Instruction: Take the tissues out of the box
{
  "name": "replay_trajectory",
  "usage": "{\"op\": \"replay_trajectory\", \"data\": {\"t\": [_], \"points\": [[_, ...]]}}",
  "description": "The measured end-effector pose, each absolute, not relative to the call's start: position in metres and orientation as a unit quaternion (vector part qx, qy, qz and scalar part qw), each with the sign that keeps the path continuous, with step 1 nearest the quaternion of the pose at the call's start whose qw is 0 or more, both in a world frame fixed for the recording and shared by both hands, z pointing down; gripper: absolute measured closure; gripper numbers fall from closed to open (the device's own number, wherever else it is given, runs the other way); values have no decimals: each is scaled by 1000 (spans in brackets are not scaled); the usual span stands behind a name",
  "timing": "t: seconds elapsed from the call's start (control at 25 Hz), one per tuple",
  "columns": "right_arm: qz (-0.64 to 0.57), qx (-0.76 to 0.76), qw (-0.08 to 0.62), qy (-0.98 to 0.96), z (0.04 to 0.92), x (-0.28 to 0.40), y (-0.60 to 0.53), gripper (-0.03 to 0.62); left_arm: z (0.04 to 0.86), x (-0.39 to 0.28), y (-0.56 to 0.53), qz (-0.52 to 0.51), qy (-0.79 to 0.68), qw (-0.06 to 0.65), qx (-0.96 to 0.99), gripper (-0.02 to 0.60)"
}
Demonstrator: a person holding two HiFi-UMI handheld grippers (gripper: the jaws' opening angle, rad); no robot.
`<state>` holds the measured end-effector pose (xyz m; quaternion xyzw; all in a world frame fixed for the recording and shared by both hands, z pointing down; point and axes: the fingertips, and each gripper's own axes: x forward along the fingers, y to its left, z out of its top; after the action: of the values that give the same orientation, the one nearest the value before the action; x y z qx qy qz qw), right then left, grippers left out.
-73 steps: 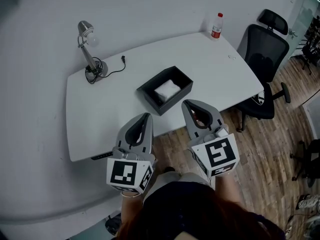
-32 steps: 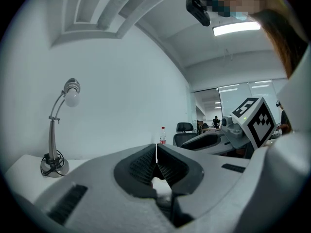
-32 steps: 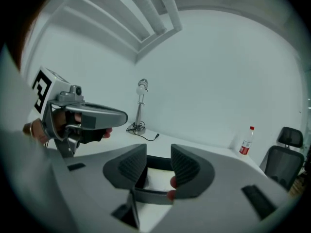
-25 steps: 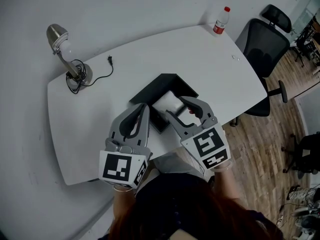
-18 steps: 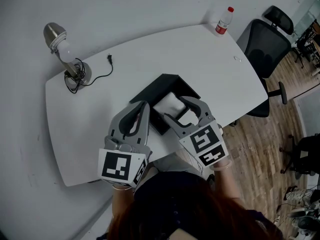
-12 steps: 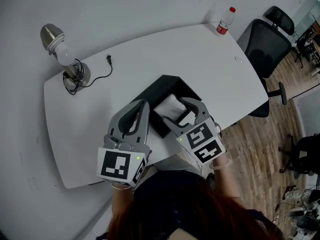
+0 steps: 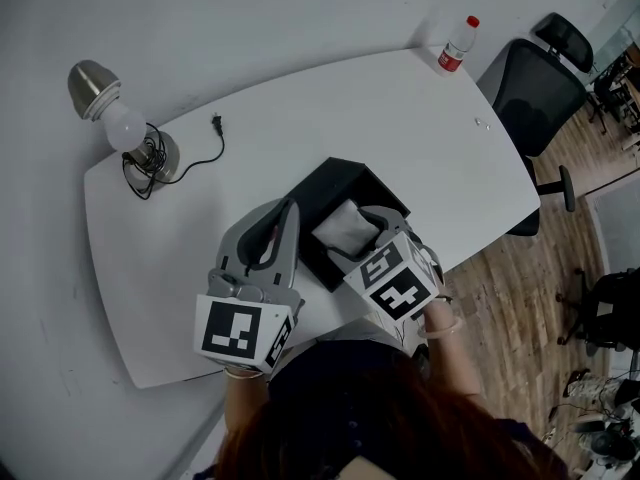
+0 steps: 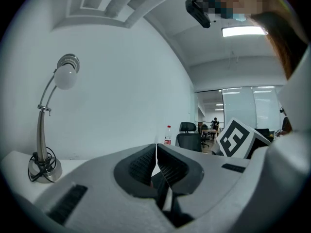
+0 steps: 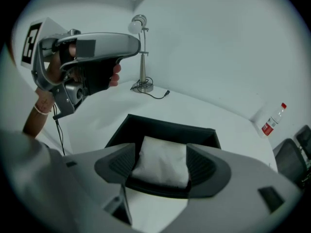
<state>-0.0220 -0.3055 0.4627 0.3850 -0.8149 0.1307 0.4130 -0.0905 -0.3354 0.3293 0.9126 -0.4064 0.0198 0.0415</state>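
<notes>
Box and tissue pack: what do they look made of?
Box: rigid matte black, likely card or plastic; straight walls, crisp edges. Tissue pack: soft, white, pillow-shaped, perhaps film-wrapped paper; wrapper material unclear.

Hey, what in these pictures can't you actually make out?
Head view: the right gripper hides its own fingers under its marker cube.
Right gripper view: anything under the tissue pack is covered by it and the black box walls.
Left gripper view: the black box is hidden behind the left gripper.
Head view: the bottle label is too small.
</notes>
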Motion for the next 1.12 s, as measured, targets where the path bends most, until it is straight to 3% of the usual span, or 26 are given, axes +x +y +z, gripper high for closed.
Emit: {"op": "replay_trajectory", "data": {"t": [0.96, 1.12], "points": [[183, 350, 542, -742, 511, -14, -311, 283, 342, -97, -370, 18, -409, 60, 911, 555], [177, 342, 546, -744, 510, -13, -311, 312, 341, -98, -369, 17, -410, 60, 910, 555]]}}
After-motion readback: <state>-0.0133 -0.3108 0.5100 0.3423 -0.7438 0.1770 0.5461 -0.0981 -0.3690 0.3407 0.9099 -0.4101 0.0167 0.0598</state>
